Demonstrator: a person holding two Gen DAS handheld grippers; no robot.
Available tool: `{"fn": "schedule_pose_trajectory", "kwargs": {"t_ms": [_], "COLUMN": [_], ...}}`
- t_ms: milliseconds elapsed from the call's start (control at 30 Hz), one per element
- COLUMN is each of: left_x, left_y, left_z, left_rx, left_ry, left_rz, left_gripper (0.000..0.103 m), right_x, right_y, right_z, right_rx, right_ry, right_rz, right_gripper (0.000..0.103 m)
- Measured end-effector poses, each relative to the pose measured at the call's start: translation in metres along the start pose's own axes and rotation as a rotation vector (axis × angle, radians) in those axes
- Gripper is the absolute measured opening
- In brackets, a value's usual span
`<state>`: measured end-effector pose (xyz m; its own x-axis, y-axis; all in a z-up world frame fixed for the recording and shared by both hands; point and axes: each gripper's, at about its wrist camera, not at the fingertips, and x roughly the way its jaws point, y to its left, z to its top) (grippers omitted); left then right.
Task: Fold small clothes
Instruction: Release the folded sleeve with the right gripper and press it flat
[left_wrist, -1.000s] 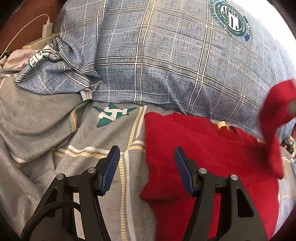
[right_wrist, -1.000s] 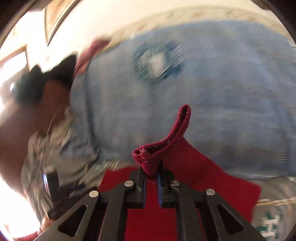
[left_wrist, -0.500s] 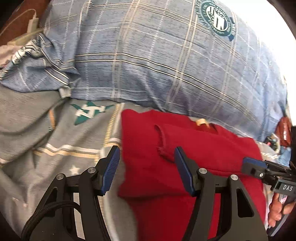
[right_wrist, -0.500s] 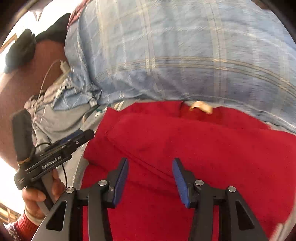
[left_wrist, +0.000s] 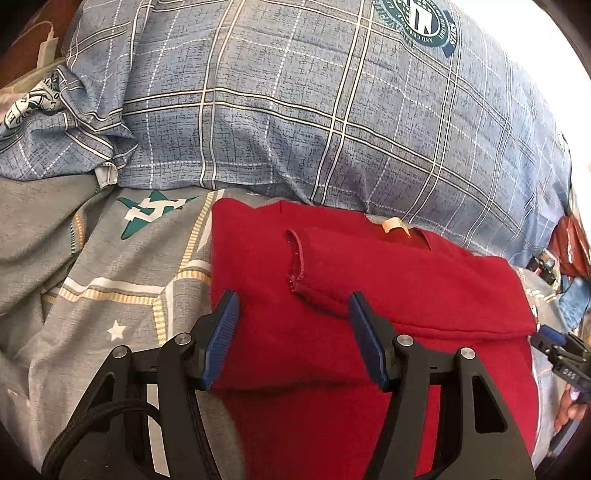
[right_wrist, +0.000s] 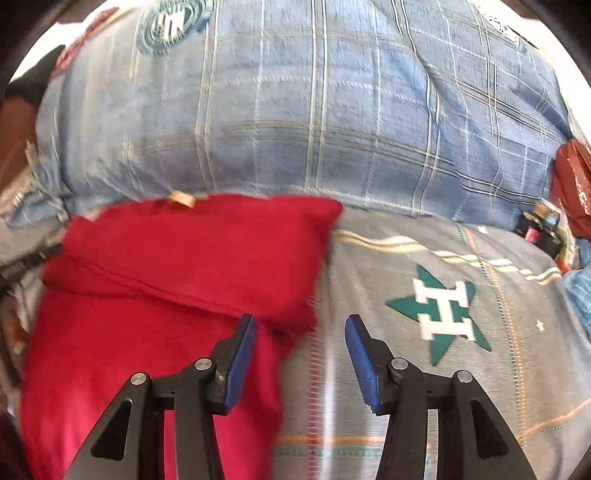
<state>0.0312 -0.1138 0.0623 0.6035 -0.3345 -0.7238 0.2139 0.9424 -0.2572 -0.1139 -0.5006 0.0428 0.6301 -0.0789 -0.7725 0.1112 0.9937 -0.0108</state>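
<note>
Both grippers, left (left_wrist: 293, 341) and right (right_wrist: 300, 360), are wide and empty; the shirt (left_wrist: 369, 295) lies flat, maybe for folding.

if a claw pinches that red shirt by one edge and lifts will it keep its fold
Probably not. The red shirt looks soft and limp, its folded sleeve lying loose, so it would likely droop open. It seems light, and pushing would likely bunch it against the bedsheet.
</note>
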Motion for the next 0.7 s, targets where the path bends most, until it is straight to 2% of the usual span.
{"fn": "schedule_pose_trajectory", "kwargs": {"t_ms": [100, 133, 167, 200, 267, 333, 433, 533, 600, 667, 700], "left_x": [0.003, 0.003, 0.004, 0.005, 0.004, 0.002, -0.002, -0.005, -0.004, 0.002, 0.009], "left_y": [-0.001, -0.001, 0.0, 0.0, 0.001, 0.004, 0.007, 0.005, 0.0, -0.009, -0.016], "left_z": [-0.001, -0.001, -0.002, -0.002, -0.001, 0.001, 0.003, 0.006, 0.009, 0.015, 0.018], "left_rx": [0.011, 0.012, 0.012, 0.012, 0.008, -0.012, -0.042, -0.04, -0.03, -0.012, 0.012], "left_ry": [0.004, 0.006, 0.009, 0.012, 0.014, 0.015, 0.015, 0.014, 0.014, 0.027, 0.05], "left_rz": [0.008, 0.009, 0.01, 0.01, 0.005, -0.015, -0.054, -0.051, -0.028, -0.026, -0.006], "left_gripper": [0.061, 0.061, 0.061, 0.061, 0.061, 0.061, 0.061, 0.061, 0.061, 0.061, 0.061], "right_x": [0.019, 0.023, 0.026, 0.027, 0.024, 0.015, 0.015, 0.012, 0.002, -0.005, -0.009], "right_y": [0.005, 0.006, 0.007, 0.006, 0.003, -0.004, -0.014, -0.015, -0.022, -0.028, -0.03], "right_z": [0.003, 0.005, 0.009, 0.012, 0.02, 0.017, 0.008, -0.002, -0.009, -0.011, -0.011], "right_rx": [-0.043, -0.05, -0.048, -0.037, 0.003, 0.023, 0.074, 0.108, 0.162, 0.219, 0.243], "right_ry": [0.022, 0.023, 0.015, 0.005, -0.017, -0.034, -0.003, 0.012, -0.007, -0.033, -0.041], "right_rz": [-0.014, -0.013, -0.02, -0.016, -0.014, -0.041, -0.02, 0.018, 0.061, 0.107, 0.128], "right_gripper": [0.048, 0.043, 0.029, 0.023, 0.016, 0.014, 0.014, 0.015, 0.024, 0.046, 0.047]}}
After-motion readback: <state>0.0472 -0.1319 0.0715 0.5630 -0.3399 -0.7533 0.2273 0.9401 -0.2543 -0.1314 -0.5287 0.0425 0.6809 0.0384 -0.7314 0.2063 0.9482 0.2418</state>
